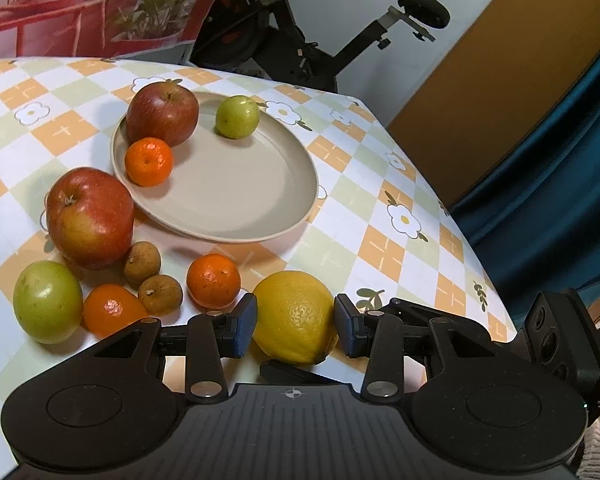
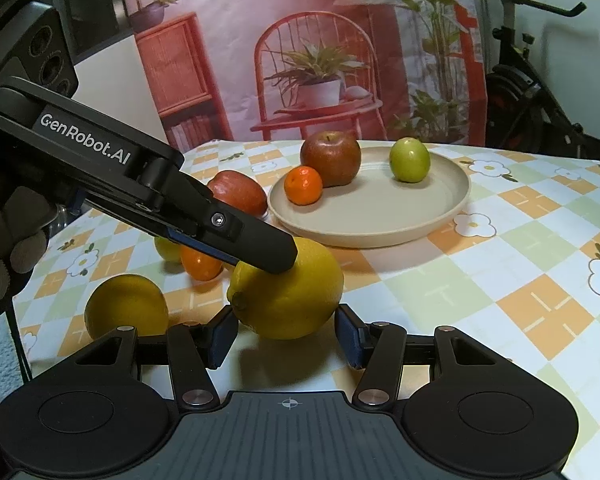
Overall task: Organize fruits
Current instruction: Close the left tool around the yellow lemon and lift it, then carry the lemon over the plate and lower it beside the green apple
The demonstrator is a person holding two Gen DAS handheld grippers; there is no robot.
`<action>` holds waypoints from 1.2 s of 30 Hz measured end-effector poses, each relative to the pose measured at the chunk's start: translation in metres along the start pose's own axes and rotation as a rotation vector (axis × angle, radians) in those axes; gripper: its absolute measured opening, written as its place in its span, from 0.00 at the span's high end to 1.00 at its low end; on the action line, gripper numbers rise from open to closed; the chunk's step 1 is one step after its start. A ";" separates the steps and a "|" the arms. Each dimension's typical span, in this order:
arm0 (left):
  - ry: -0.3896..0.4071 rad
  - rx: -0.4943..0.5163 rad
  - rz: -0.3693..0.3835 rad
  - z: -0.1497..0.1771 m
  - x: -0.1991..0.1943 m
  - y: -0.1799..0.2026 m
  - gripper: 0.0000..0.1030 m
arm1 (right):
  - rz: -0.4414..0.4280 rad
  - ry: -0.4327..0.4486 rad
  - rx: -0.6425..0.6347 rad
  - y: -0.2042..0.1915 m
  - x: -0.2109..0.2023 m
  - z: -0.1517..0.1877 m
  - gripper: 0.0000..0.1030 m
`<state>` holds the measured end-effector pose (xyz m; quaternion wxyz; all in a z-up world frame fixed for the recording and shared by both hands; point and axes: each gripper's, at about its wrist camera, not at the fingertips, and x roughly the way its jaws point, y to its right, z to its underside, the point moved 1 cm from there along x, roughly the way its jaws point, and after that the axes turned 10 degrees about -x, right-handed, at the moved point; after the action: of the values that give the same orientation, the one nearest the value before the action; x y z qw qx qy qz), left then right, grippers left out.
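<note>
The lemon [image 1: 294, 316] sits at the near edge of the table [image 2: 500, 280], nearer than the plate [image 1: 260, 216] and a little to its right. I judge it fairly heavy for its size, firm enough to take a squeeze, with a waxy, pebbled rind that could slip or roll if pinched near its tapered ends. The best hold is across its broad middle.

My left gripper [image 1: 296, 320] has it that way: both blue pads rest against the lemon's sides, clamped on it. My right gripper [image 2: 286, 332] has its pads flanking the lemon's near end, very close on both sides, but I cannot tell whether they press on it. I also cannot tell whether the lemon rests on the cloth or is just lifted.

The left wrist view shows the loose fruit to the left of the lemon: a mandarin [image 1: 213, 280], two small brown fruits [image 1: 142, 262], another mandarin [image 1: 112, 310], a green fruit [image 1: 47, 300] and a red apple [image 1: 90, 216]. On the far side of the plate lie an apple [image 1: 162, 114], a mandarin [image 1: 148, 162] and a small green fruit [image 1: 237, 116].

The right wrist view adds a second lemon [image 2: 126, 304], near left on the table, which the left view does not show. It also shows my left gripper reaching in from the left, one finger lying over the lemon's top.
</note>
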<state>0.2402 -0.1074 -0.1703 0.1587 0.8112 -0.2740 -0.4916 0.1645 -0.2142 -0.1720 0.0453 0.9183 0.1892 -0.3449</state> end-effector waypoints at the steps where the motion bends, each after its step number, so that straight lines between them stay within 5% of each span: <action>1: 0.002 0.007 -0.002 -0.001 -0.001 0.001 0.57 | 0.001 -0.001 0.002 0.000 0.000 -0.002 0.52; 21: 0.091 0.065 0.041 -0.086 -0.001 0.036 0.57 | 0.072 0.084 -0.014 0.057 -0.002 -0.074 0.52; 36: -0.013 0.005 0.003 -0.118 0.063 0.011 0.57 | 0.084 -0.020 0.044 0.100 0.060 -0.066 0.52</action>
<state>0.3645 -0.1552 -0.1543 0.1557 0.8079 -0.2776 -0.4960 0.2846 -0.2740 -0.1656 0.0414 0.9227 0.1422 -0.3559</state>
